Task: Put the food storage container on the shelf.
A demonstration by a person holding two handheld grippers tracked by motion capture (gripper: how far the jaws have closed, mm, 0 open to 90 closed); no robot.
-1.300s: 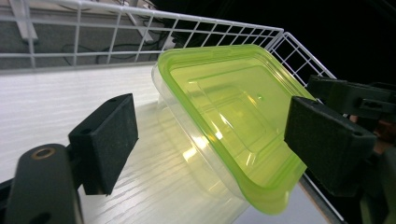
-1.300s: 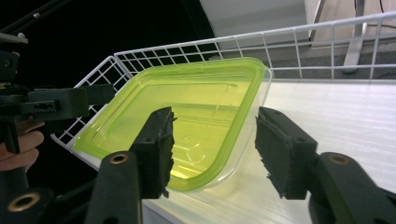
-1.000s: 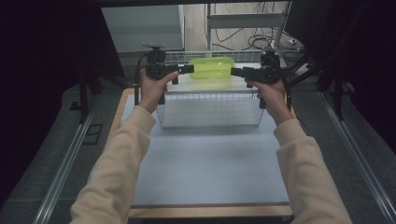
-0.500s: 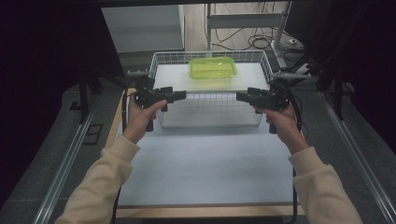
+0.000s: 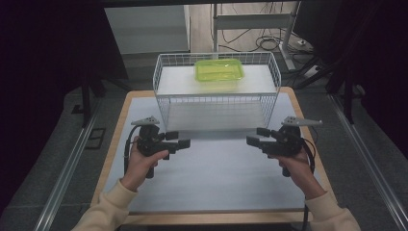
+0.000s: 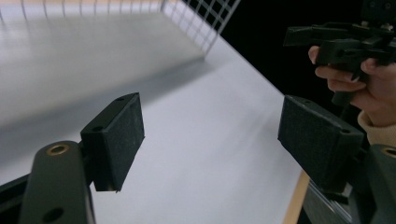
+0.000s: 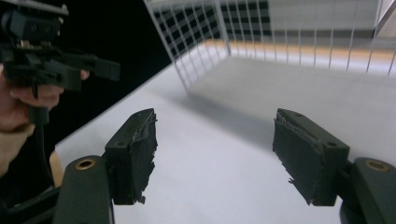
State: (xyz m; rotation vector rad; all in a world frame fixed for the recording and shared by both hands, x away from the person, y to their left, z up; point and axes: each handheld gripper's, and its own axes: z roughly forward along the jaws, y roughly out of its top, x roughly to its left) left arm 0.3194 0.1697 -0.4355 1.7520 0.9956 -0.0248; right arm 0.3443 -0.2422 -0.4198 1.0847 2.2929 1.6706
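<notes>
A translucent green lidded container (image 5: 219,70) lies in the white wire basket (image 5: 216,103) at the back middle of the table. In front of the basket, low over the white mat, my left gripper (image 5: 183,143) and right gripper (image 5: 251,140) point at each other. The left gripper (image 6: 212,126) is open; its jaws have just been closing slightly with nothing between them. The right gripper (image 7: 215,149) is open too; its jaws have just been opening, with bare mat behind the gap. The right gripper (image 6: 303,35) and the left gripper (image 7: 105,70) each appear in the other's view.
The white mat (image 5: 216,178) covers a wooden-edged table (image 5: 113,144). Metal rails (image 5: 67,168) run along both sides of it. Behind the basket are a desk frame and cables (image 5: 269,43) on the floor.
A second ago both grippers flanked the green container over the basket. They have since drawn back toward me and sunk low over the mat, and the container lies in the basket.
</notes>
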